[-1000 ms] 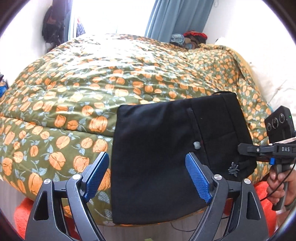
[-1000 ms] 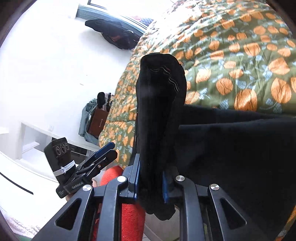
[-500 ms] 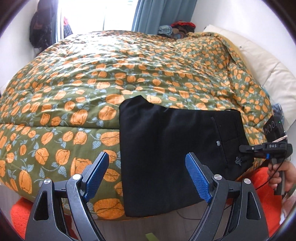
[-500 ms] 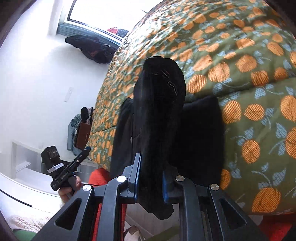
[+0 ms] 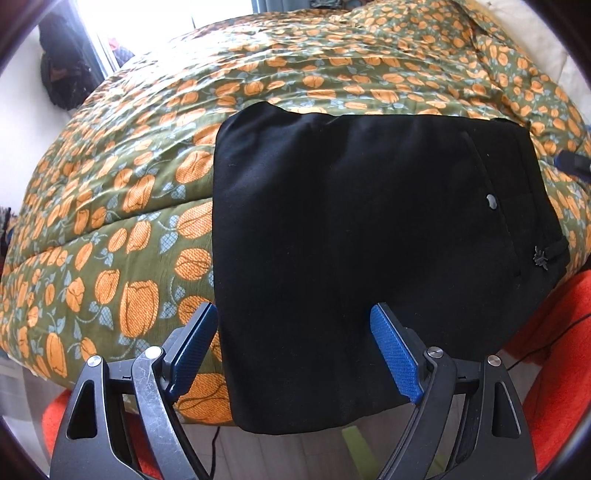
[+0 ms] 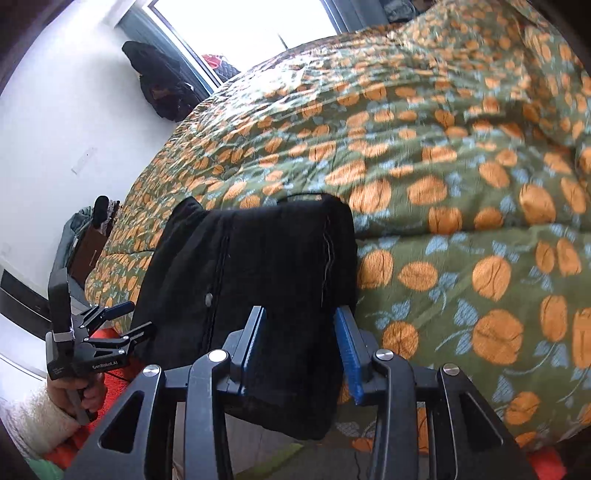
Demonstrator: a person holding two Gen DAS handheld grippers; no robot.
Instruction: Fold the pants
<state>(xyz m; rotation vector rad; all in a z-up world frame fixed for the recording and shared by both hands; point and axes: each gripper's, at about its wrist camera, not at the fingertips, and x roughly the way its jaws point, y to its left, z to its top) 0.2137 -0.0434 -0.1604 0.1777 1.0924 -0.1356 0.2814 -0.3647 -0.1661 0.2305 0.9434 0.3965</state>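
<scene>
The black pants [image 5: 351, 229] lie folded into a rectangle on the near edge of the bed, their lower edge hanging over the side. A grey button and a small metal charm show near the waistband at the right. My left gripper [image 5: 295, 332] is open just in front of the hanging edge, holding nothing. In the right wrist view the pants [image 6: 266, 258] lie between the blue pads of my right gripper [image 6: 301, 343], whose jaws stand apart around the waistband end. The left gripper [image 6: 125, 321] shows there at the left, open.
The bed is covered by a green quilt with orange tulips [image 5: 147, 184]. An orange-red rug [image 5: 554, 369] lies on the floor beside the bed. A bright window [image 6: 240, 29] and hanging dark clothes [image 6: 162, 85] are at the far side.
My right gripper has opened and let go of the waistband end it was pinching. The pants have come down flat on the quilt. My left gripper has moved closer to them.
</scene>
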